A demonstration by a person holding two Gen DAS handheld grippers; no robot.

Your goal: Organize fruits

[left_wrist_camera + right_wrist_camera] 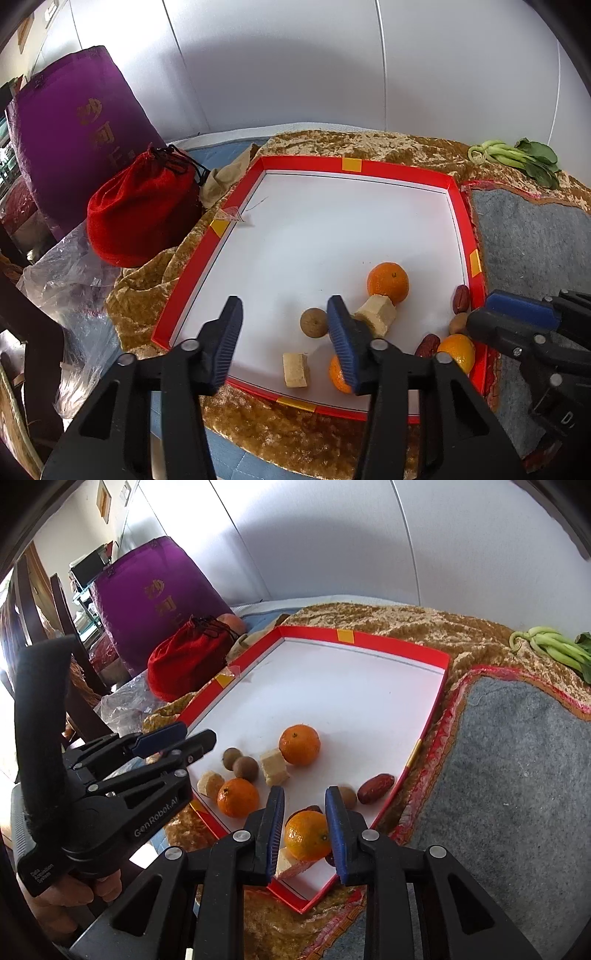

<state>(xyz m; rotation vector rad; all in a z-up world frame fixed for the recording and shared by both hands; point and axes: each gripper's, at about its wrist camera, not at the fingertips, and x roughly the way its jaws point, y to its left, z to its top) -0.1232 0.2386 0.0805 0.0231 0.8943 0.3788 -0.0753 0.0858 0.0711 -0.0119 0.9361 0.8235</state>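
Fruit sits in a red tray [406, 648] with a white floor, bunched in the lower part of both pictures. There are three oranges, some small brown round fruits, dark red dates and pale tan chunks.

The right gripper [304, 834] has its jaws on both sides of one orange [307, 835], low in the middle of the right wrist picture. The pads are very near its skin, but I cannot tell if they press it yet. The left gripper [284, 339] is half open with nothing in it, hanging over the white floor at the bottom of the left wrist picture.

This looks like the picking-up step. Next, the right jaws likely need to squeeze gently so the round orange does not roll away.

A second orange [339, 376] is half hidden behind a blue pad. Something under the held orange is covered. The green veggies [554, 650] are cut off at the right edge.
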